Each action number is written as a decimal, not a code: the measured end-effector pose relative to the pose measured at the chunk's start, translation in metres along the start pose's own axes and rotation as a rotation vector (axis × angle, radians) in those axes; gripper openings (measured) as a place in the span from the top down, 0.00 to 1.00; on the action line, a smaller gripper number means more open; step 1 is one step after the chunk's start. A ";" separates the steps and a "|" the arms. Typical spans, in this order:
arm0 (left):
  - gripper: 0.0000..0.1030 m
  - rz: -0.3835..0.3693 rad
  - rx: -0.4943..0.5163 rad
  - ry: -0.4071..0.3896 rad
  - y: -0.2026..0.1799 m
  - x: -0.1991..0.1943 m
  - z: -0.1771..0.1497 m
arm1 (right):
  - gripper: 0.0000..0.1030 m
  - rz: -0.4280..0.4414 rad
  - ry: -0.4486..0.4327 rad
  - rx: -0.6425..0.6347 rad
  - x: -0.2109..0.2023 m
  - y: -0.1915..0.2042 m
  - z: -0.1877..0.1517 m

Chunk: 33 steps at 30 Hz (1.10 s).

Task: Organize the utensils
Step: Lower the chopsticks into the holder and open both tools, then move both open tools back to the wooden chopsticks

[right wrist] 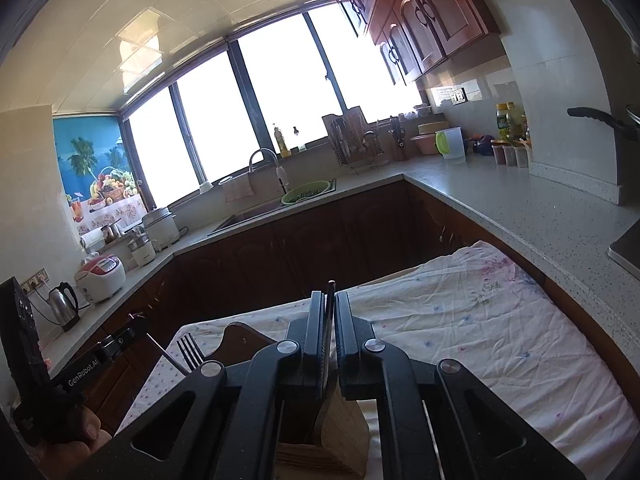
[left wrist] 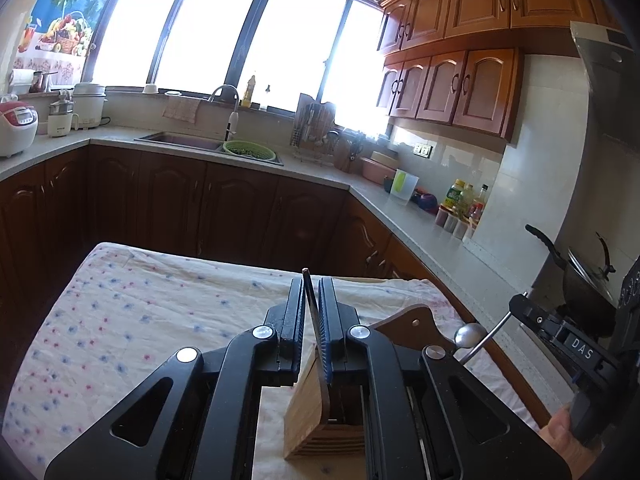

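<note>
My left gripper (left wrist: 310, 292) is shut on a thin metal utensil handle (left wrist: 316, 332) that runs down into a wooden holder box (left wrist: 308, 412) on the flowered cloth. In the right wrist view the left gripper's utensil shows as a fork (right wrist: 190, 350) beside it. My right gripper (right wrist: 329, 308) is shut on a dark slim utensil handle (right wrist: 330, 300) above the same wooden holder (right wrist: 344, 436). In the left wrist view the right gripper (left wrist: 516, 306) holds a spoon (left wrist: 469, 335) with its round bowl up.
A table with a flowered cloth (left wrist: 140, 312) carries a brown wooden board (left wrist: 412, 324). Kitchen counter (right wrist: 500, 204) wraps around behind, with sink (left wrist: 180, 140), green colander (left wrist: 250, 150), bottles (left wrist: 464, 200), rice cooker (left wrist: 16, 126), kettle (right wrist: 64, 306) and a pan (left wrist: 576, 264).
</note>
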State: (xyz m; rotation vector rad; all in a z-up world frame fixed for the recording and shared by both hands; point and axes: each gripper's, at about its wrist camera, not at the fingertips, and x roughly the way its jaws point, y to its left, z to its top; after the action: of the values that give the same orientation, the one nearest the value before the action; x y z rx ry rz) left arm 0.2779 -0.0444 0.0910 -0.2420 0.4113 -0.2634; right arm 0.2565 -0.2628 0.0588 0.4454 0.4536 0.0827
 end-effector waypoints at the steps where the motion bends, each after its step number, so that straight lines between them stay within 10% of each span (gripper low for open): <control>1: 0.81 -0.001 -0.002 0.003 0.000 -0.001 0.000 | 0.90 0.003 0.001 0.007 -0.001 -0.001 0.001; 10: 0.26 0.027 -0.033 -0.021 0.007 -0.033 -0.003 | 0.37 0.031 -0.050 0.050 -0.033 -0.005 0.009; 15: 0.20 0.036 -0.042 -0.018 0.013 -0.060 -0.015 | 0.04 0.061 -0.082 0.071 -0.061 -0.008 0.003; 33: 0.17 0.099 -0.084 0.120 0.036 -0.120 -0.097 | 0.01 0.022 0.075 0.077 -0.125 -0.026 -0.087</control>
State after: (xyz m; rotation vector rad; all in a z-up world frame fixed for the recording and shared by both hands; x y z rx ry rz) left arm 0.1385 0.0079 0.0376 -0.2879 0.5525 -0.1639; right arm 0.1051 -0.2732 0.0287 0.5238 0.5273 0.1036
